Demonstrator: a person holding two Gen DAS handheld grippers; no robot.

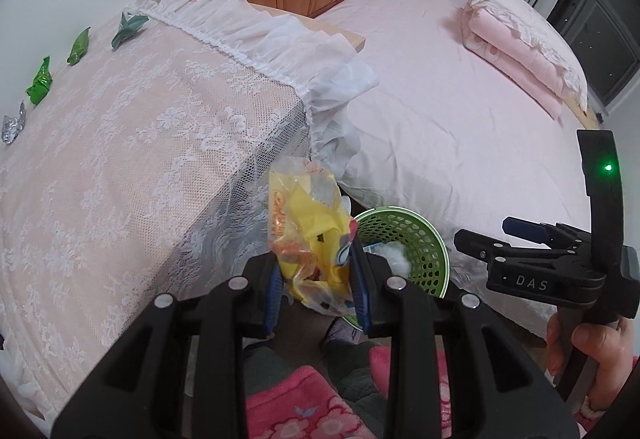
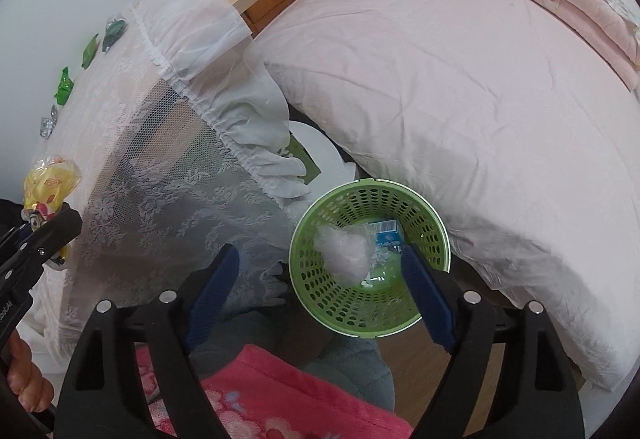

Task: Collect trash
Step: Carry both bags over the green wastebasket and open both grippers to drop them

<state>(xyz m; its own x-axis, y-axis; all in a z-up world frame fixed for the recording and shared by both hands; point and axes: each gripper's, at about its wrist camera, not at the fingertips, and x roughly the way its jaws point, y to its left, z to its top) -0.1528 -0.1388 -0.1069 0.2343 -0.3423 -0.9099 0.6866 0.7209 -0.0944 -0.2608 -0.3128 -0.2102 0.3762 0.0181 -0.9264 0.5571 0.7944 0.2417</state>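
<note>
While L gripper [image 1: 316,279] clamps yellow wrapper [image 1: 308,223] nr green basket [image 2: 370,263], R gripper [image 2: 320,291] gapes, holding nothing.

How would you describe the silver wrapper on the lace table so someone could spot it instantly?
Find the lace-covered table beside the bed. Along its far edge runs a row of crumpled wrappers; the silver wrapper sits at one end, the only foil-grey piece, the others being green.

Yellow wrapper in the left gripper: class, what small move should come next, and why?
Probably carry the yellow wrapper a little to the right, over the green basket, and then open. The left gripper is shut on it, beside the basket's rim rather than above its opening. The basket already holds trash, and the right gripper hangs open and empty above it.
</note>
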